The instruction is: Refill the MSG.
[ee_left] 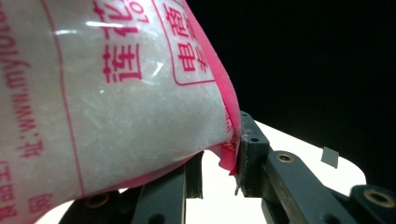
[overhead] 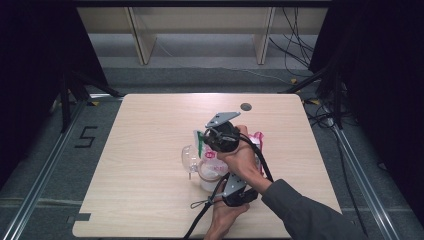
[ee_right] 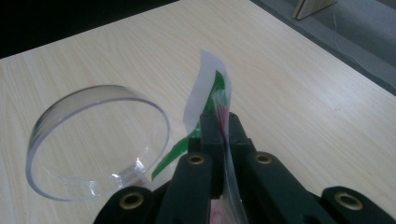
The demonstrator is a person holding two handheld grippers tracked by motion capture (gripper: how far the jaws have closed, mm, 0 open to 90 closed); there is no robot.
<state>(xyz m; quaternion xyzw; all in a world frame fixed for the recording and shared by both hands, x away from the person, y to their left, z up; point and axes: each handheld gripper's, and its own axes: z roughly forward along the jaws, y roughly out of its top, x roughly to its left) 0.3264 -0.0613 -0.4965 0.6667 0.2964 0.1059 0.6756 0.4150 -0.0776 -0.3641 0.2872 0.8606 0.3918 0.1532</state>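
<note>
bag: I've got the pink-printed bag (ee_left: pixel 107 93) of white granules held up off the bench, over its middle and a bit toward the near edge.
left tongs: left gripper (ee_left: pixel 219 172) clamped on the bag's pink lower seam; the bulk of the bag bulges up and to the left of the jaws in the left gripper view.
right tongs: right gripper (ee_right: pixel 223 128) pinched together on the thin top strip (ee_right: pixel 210 88), white and green film standing up out of the jaws.
cup: clear cup (ee_right: pixel 95 140) stands on the bench just beside the bag, on the left-edge side, mouth open; in the high view it sits at (overhead: pixel 190 159), touching or nearly touching the bag, I can't tell which.
key relation: bag's long axis runs from my left gripper at the near end to my right gripper at the far end; the cup mouth lies left of that line, nearer the right gripper's end.
judgement: the top end has to swing leftward and tip down over the cup.
risk: top strip looks flimsy; a tear or slip there would probably dump granules onto the bench.
</note>
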